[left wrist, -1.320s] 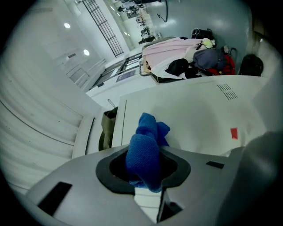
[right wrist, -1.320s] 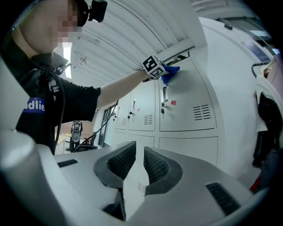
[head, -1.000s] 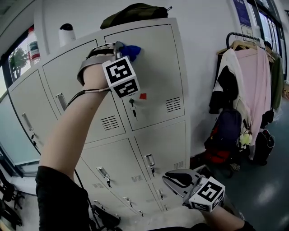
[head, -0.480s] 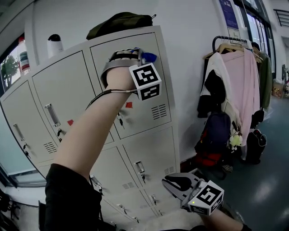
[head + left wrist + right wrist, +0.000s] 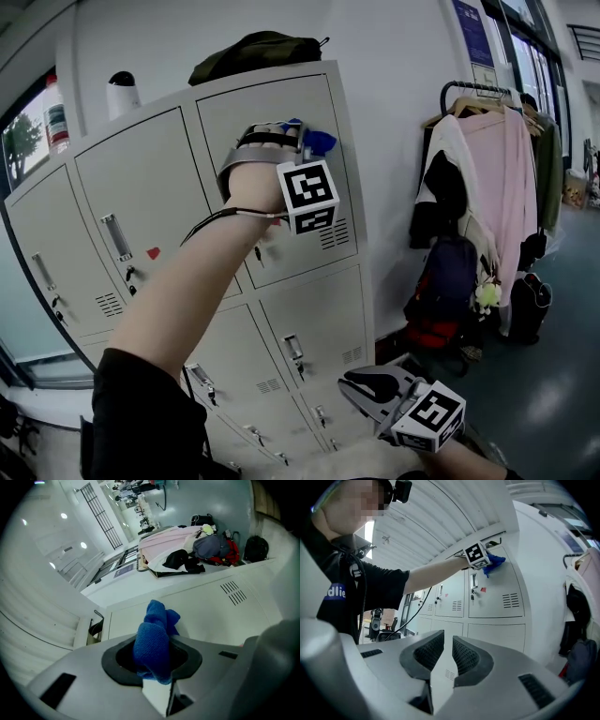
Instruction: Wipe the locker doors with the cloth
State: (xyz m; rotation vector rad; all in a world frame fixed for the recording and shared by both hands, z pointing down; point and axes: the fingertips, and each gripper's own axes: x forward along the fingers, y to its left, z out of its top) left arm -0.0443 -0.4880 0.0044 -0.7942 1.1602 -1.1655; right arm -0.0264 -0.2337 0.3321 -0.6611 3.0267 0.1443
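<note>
Head view: the left gripper (image 5: pixel 298 137) is up high, holding the blue cloth (image 5: pixel 317 142) on the top right locker door (image 5: pixel 220 117), near the door's right edge. Past that edge runs a strip of bare white wall (image 5: pixel 394 141), and the clothes rack (image 5: pixel 487 159) stands well apart to the right. An olive bag (image 5: pixel 258 52) lies on the locker top just above. The right gripper (image 5: pixel 370 382) hangs low, clear of the lockers.

Left gripper view: the jaws are clamped on the cloth, its bunched end poking forward against the pale door panel. The vent slots (image 5: pixel 234 592) sit off to one side.

Right gripper view: the jaws are drawn together with nothing between them, and there is open room ahead up to the locker bank.
</note>
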